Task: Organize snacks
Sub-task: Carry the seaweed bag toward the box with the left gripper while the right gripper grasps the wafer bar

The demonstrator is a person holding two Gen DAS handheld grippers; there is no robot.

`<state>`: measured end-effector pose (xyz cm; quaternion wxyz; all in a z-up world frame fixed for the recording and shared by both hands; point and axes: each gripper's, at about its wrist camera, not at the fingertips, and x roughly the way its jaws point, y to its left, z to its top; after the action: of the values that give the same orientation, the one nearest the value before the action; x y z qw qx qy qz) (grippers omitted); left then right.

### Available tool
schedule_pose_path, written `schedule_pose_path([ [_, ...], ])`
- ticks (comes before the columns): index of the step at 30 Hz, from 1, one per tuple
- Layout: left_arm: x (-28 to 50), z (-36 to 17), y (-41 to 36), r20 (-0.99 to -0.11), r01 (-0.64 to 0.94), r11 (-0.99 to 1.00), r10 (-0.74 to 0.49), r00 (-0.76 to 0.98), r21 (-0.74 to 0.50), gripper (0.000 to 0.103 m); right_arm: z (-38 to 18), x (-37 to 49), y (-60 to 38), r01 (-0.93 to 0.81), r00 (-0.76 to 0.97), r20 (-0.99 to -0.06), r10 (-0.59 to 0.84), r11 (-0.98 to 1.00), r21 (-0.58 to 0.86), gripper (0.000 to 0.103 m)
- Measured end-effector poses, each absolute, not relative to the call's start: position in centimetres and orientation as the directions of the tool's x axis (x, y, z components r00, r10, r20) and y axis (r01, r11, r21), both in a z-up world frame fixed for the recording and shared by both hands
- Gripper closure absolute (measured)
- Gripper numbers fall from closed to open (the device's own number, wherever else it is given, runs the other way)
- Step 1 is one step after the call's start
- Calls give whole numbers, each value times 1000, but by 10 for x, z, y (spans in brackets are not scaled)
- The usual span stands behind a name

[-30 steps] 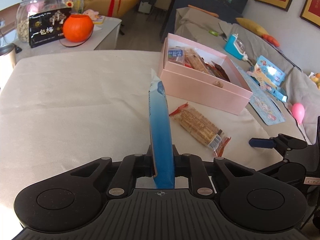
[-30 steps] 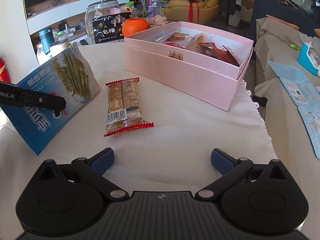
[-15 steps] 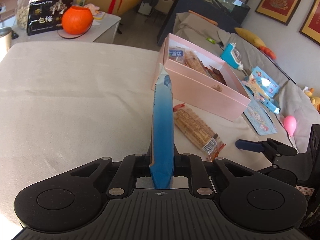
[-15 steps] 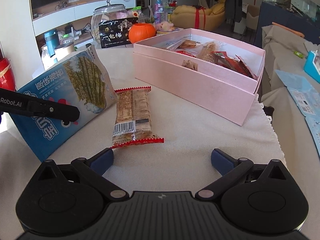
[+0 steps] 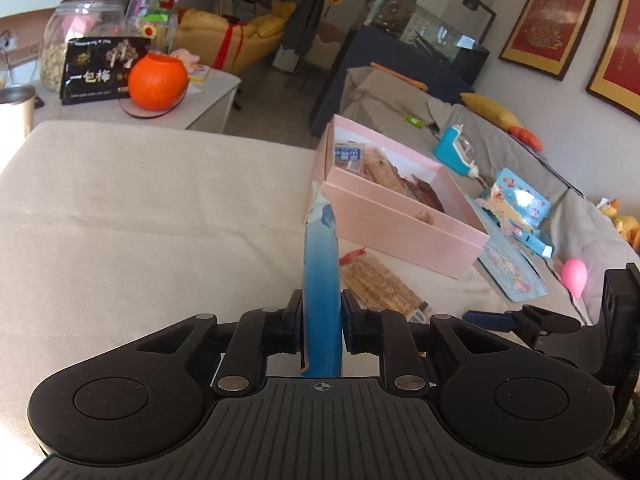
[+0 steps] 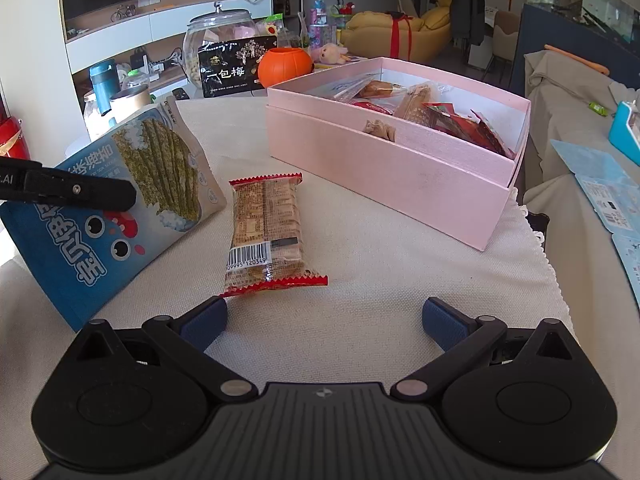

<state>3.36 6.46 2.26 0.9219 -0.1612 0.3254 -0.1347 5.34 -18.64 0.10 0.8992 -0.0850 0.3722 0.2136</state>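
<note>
The counter (image 6: 360, 320), under a pale cloth, carries everything in play, and the pink box (image 6: 384, 164) sits at its far right, open and already partly filled with wrapped snacks. Left of it in the right wrist view, the blue seaweed snack bag (image 6: 120, 216) is held off the cloth, pinched flat between the jaws of the left claw (image 5: 322, 320), with its sealed top pointing toward the box. The red-edged cracker packet (image 6: 266, 232) lies flat on the cloth between bag and box, just ahead of the right claw (image 6: 324, 316), whose jaws stand wide with nothing between them. The step in hand looks like carrying the bag to the box. To do it well, I would keep the grip firm but high enough to clear the box's near wall, carry the bag over the cracker packet, not through it, then tilt it flat over the free white floor at the box's far right before letting go. The right claw is well placed to take the cracker packet across its narrow width.
</note>
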Motion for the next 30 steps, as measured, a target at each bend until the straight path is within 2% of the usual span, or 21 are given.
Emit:
schedule_pose_path([
  [5, 46, 12, 53, -591, 124, 930, -320, 741, -347, 82, 1, 54, -186, -448, 631, -706, 321, 894, 6, 0],
  [9, 46, 17, 52, -599, 146, 924, -343, 724, -353, 86, 5, 59, -181, -476, 606, -726, 326, 879, -3, 0],
  [13, 44, 22, 45, -599, 161, 933, -332, 729, -322, 87, 17, 84, -162, -516, 582, -733, 352, 857, 2, 4],
  [16, 43, 21, 42, -609, 151, 940, -315, 728, -305, 87, 18, 107, -148, -529, 534, -757, 376, 847, 47, 10],
  [20, 47, 21, 45, -616, 130, 947, -292, 731, -295, 86, 20, 124, -139, -524, 469, -780, 414, 841, 131, 10],
  [24, 51, 20, 47, -617, 128, 946, -292, 730, -297, 86, 27, 122, -142, -533, 452, -803, 389, 839, 107, 10],
  [30, 39, 24, 48, -595, 138, 957, -268, 757, -255, 86, 37, 111, -169, -483, 441, -807, 392, 862, 155, 10],
])
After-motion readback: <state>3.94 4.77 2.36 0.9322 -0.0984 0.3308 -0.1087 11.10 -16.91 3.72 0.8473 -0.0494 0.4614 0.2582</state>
